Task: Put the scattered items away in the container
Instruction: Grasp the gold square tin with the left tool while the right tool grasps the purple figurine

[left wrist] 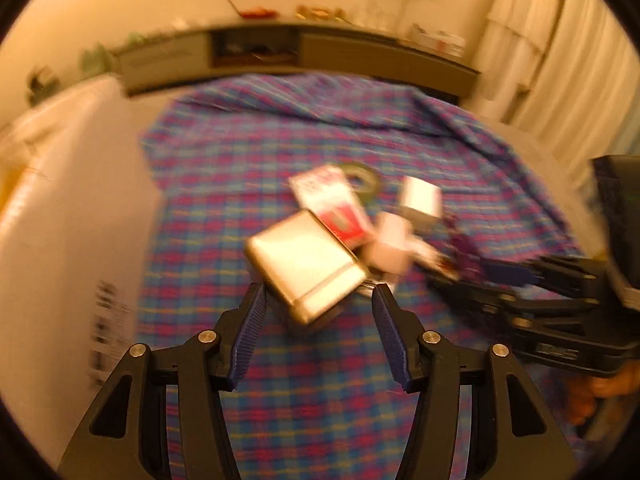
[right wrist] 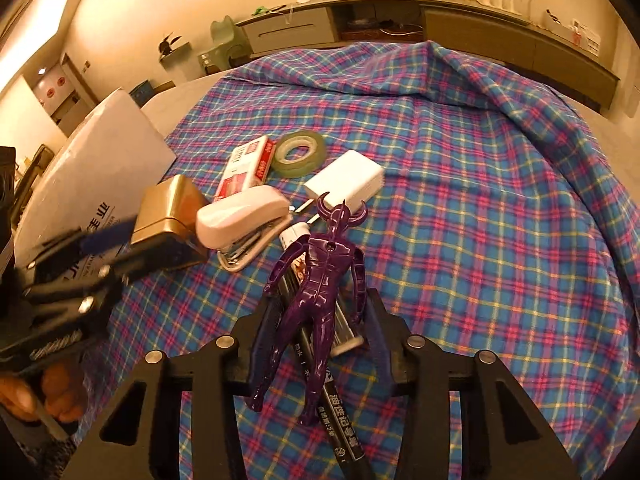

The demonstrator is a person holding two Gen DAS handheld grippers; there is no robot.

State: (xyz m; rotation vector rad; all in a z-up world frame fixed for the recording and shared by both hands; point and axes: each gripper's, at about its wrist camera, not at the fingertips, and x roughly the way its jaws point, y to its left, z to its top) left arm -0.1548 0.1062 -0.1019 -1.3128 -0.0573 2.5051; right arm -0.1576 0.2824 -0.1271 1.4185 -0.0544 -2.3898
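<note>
A purple horned figure [right wrist: 320, 280] lies on a black marker [right wrist: 344, 432] on the plaid cloth. My right gripper [right wrist: 320, 312] is shut on the figure, its pads against the figure's arms. In the blurred left wrist view my left gripper [left wrist: 320, 304] is open, its tips on either side of the near corner of a gold tin [left wrist: 304, 264] without touching it. The right gripper [left wrist: 452, 276] reaches in from the right over the figure [left wrist: 460, 248]. The cardboard box [right wrist: 92, 160] stands at the left of the cloth.
A white stapler [right wrist: 244, 220], a red and white staples box [right wrist: 248, 168], a tape roll [right wrist: 298, 154] and a white charger [right wrist: 346, 180] lie clustered beyond the figure. The plaid cloth [right wrist: 480, 220] stretches right and far. A hand [right wrist: 24, 396] holds the left gripper.
</note>
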